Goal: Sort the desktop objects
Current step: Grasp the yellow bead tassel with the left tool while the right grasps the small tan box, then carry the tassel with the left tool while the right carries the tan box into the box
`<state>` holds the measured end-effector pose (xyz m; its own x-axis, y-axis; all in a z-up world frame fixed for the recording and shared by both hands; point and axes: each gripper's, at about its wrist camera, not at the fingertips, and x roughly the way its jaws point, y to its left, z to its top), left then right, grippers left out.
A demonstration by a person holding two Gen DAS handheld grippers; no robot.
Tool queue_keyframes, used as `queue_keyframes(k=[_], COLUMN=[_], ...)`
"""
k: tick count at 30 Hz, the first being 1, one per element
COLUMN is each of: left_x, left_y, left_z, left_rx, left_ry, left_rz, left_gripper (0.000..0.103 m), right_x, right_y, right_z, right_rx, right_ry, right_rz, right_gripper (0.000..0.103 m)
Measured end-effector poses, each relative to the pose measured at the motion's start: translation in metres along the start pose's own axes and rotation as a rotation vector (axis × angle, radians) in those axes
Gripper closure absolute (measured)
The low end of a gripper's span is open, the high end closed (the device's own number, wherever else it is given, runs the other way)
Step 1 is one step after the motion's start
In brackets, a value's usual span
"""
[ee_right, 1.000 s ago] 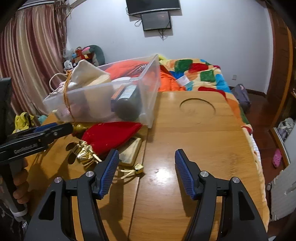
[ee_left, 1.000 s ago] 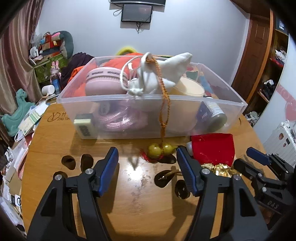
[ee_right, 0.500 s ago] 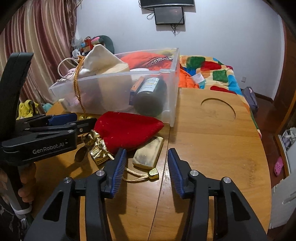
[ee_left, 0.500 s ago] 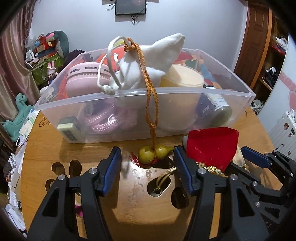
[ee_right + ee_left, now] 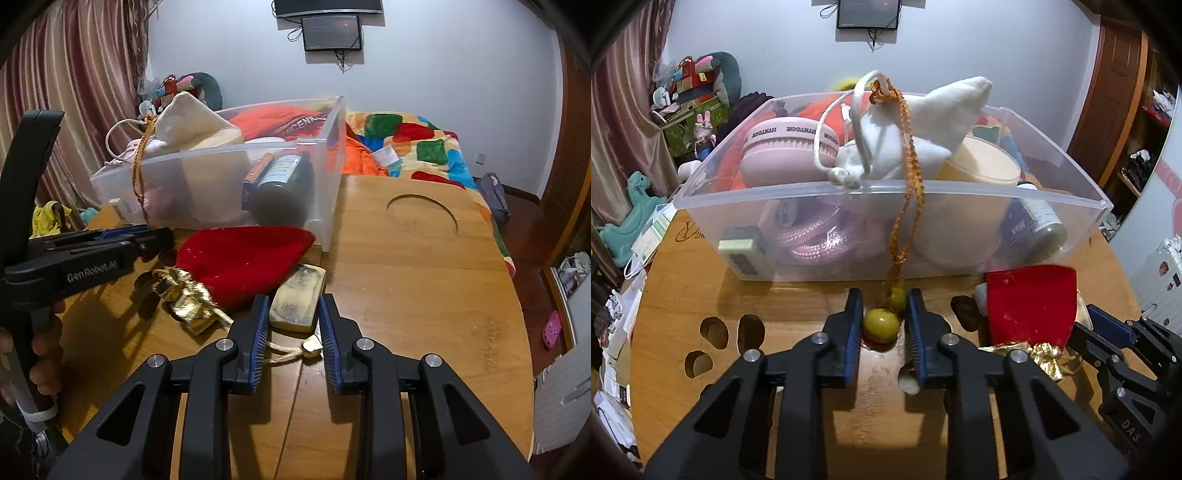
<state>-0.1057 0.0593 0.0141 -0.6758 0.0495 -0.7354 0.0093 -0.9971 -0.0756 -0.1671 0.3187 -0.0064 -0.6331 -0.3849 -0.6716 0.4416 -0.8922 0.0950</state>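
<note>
A clear plastic bin (image 5: 812,195) full of items stands on the round wooden table (image 5: 683,280). A yellow gourd charm (image 5: 881,320) on an orange braided cord (image 5: 907,177) hangs over the bin's front wall onto the table. My left gripper (image 5: 882,306) is shut on the gourd charm. A red velvet pouch (image 5: 243,262) with gold trim lies in front of the bin, beside a worn yellowish block (image 5: 297,297). My right gripper (image 5: 291,314) has closed around the near end of that block, its pads at both sides.
The bin (image 5: 325,166) holds pink headphones (image 5: 786,147), a white cloth bag (image 5: 916,122), a cream tub (image 5: 982,166) and a dark bottle (image 5: 284,192). A gold cord and tag (image 5: 310,345) lie by the right gripper. A colourful blanket (image 5: 417,147) lies beyond the table.
Both grippers moved forward and closed: the left onto the gourd charm, the right around the yellowish block.
</note>
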Motion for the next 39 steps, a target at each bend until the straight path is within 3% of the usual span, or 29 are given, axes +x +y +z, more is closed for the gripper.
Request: queue_keyframes(k=[17,19,29,35,39], left_x=[-0.032,-0.038,-0.058,-0.067,-0.069], left_y=[0.022,0.026,0.03,0.028,0.033], left_z=[-0.009,-0.007,-0.002,-0.001,0.0], left_rx=[-0.034,-0.04,-0.051,-0.053,-0.069], left_ry=[-0.051,-0.066,-0.119,-0.143,-0.151], left_rz=[-0.053,-0.06,-0.094,-0.096,-0.097], left_gripper=[0.085,0.085,0.085,0.085,0.085], right_x=[-0.028,-0.029,-0.02,0.004,-0.001], right_y=[-0.015,-0.015,-0.008,-0.02,-0.025], right_z=[0.006,0.007,0.01,0.007,0.01], right_rx=[0.054,0.063,0.01,0.054,0.086], right_ry=[-0.077,-0.078,-0.049,0.013,-0.021], right_rz=[0.005,0.009,-0.023,-0.043,-0.011], right_gripper=[0.082,0.091,0.089,0.087,0.093])
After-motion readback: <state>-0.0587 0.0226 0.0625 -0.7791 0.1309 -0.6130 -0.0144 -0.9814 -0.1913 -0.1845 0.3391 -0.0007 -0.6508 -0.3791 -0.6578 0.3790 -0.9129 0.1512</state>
